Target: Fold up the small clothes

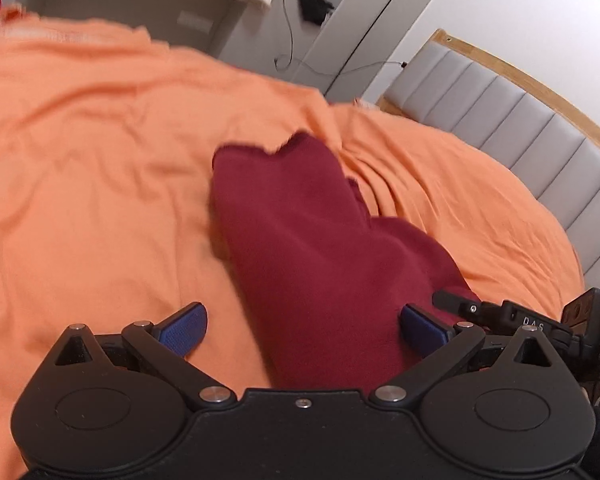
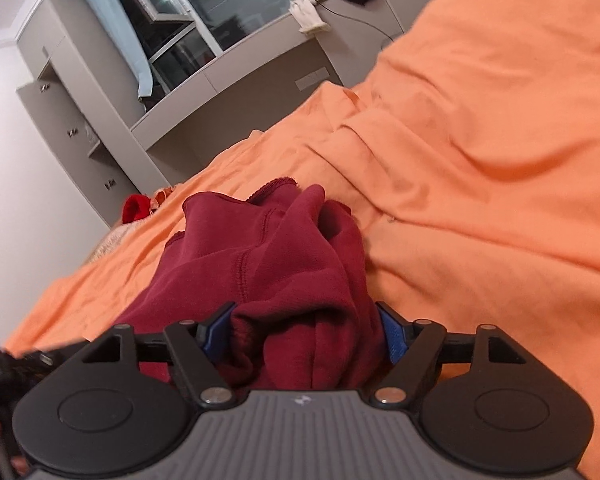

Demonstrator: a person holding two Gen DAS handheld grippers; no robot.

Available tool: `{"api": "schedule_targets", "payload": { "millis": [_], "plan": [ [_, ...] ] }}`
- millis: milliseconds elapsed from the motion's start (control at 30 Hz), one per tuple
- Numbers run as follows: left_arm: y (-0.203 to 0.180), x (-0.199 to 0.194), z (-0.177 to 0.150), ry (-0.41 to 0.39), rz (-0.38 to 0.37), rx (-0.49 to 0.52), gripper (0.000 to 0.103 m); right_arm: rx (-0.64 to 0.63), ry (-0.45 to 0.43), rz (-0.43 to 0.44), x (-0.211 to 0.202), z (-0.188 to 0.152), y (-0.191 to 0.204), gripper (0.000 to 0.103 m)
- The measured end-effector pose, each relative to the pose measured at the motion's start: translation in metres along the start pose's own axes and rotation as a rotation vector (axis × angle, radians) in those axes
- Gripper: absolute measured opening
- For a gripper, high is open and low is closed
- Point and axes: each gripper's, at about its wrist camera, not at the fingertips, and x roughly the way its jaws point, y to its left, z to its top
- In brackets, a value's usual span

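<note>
Here, right tool [image 2: 306, 334] bunches fleecy maroon garment [image 2: 284, 264] on rumpled orange sheet [image 2: 480, 200].

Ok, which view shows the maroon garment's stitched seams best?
The right wrist view: the maroon garment sits bunched there, seams and hem sharp. The left wrist view shows it blurred, stretched along the orange bedsheet.
</note>
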Motion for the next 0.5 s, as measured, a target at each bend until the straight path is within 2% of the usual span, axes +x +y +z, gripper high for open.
{"api": "schedule_targets", "payload": {
  "millis": [500],
  "plan": [
    [-0.0031,-0.0037,-0.0031,-0.022,0.007,0.008,0.103,0.006,-0.001,-0.001,0.0060,-0.0037,0.0018,0.080]
  ]
}}
